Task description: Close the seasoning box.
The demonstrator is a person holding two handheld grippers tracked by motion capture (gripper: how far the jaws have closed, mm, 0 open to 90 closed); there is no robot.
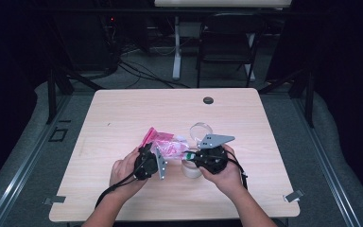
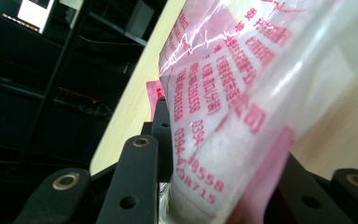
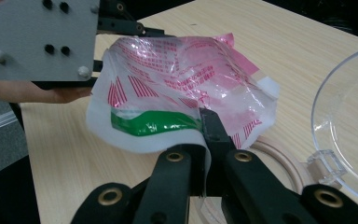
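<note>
A clear plastic bag (image 1: 168,145) with red print and a green stripe hangs just above the table between my two grippers. My left gripper (image 1: 157,152) has the bag's left end between its jaws, and in the left gripper view the printed bag (image 2: 233,93) is pressed against the left gripper's (image 2: 223,140) black jaws. My right gripper (image 3: 205,122) is shut on the white edge of the bag (image 3: 177,79) beside the green stripe. It comes in from the right gripper's (image 1: 190,155) side of the table. The left gripper's grey plate (image 3: 37,37) is at the bag's far end.
A clear round plastic lid (image 3: 349,126) lies on the wooden table (image 1: 123,113) just beyond the right gripper. A round container with a pale rim (image 3: 279,158) stands below the bag. A black grommet (image 1: 208,100) sits near the far edge, and a chair (image 1: 227,42) stands behind.
</note>
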